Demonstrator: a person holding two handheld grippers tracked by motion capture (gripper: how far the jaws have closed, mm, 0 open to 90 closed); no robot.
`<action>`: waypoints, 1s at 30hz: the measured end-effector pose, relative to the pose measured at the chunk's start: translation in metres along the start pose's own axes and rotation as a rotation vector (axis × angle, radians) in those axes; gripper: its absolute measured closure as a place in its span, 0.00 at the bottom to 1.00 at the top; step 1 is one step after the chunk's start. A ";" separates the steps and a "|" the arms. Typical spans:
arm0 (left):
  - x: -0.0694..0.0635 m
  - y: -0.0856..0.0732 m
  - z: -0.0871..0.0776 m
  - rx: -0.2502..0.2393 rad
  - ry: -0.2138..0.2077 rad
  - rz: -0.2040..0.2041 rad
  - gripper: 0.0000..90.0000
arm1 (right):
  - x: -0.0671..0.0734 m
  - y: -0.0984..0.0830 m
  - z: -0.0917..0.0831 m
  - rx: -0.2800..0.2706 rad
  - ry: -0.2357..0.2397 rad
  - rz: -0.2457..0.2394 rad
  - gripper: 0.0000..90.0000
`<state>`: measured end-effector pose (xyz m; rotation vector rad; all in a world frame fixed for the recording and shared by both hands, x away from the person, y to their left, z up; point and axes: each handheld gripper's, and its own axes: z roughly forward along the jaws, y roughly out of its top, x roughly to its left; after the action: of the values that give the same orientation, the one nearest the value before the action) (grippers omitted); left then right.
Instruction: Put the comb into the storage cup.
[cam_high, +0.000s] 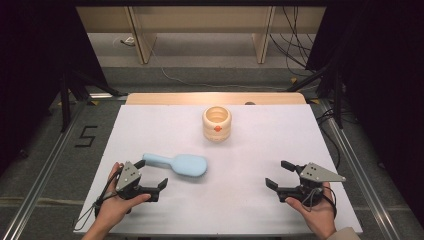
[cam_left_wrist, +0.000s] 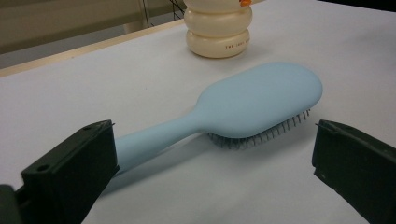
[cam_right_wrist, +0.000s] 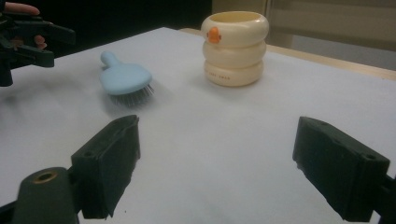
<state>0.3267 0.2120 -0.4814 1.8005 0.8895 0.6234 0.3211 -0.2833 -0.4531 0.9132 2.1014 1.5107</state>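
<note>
Brush (cam_high: 177, 164): bristles down, centre-left of high view.
Left gripper (cam_high: 152, 179): fingers released, astride handle; grip mid-handle squarely.
Right gripper (cam_high: 281, 178): released, empty.
Cup (cam_high: 217, 123): upper centre, upright.

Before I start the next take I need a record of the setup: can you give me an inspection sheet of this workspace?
Surface: white table, bare around the items.
Job's things: light blue hairbrush lying bristles down near the left gripper; cream ringed cup upright, farther back.
Clutter: nothing seen.
Grippers: left gripper open, untouched brush ahead of its fingers; right gripper open, holding nothing.
Cables: one trails from each gripper; more lie on the floor behind.
Surroundings: wooden furniture legs, dark curtains, floor mark "5".
</note>
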 end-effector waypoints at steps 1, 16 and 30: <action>0.000 0.000 0.000 0.000 0.000 0.002 0.00 | 0.000 0.000 0.000 -0.001 0.000 -0.002 0.18; 0.003 0.014 0.006 0.022 0.000 0.007 0.11 | -0.001 -0.002 0.005 0.025 -0.004 -0.002 0.18; 0.032 0.059 0.052 0.200 0.122 0.129 0.84 | -0.002 -0.003 0.009 0.044 -0.007 0.000 0.18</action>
<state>0.4020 0.1944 -0.4455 2.0286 0.9499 0.7551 0.3273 -0.2794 -0.4590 0.9328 2.1376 1.4647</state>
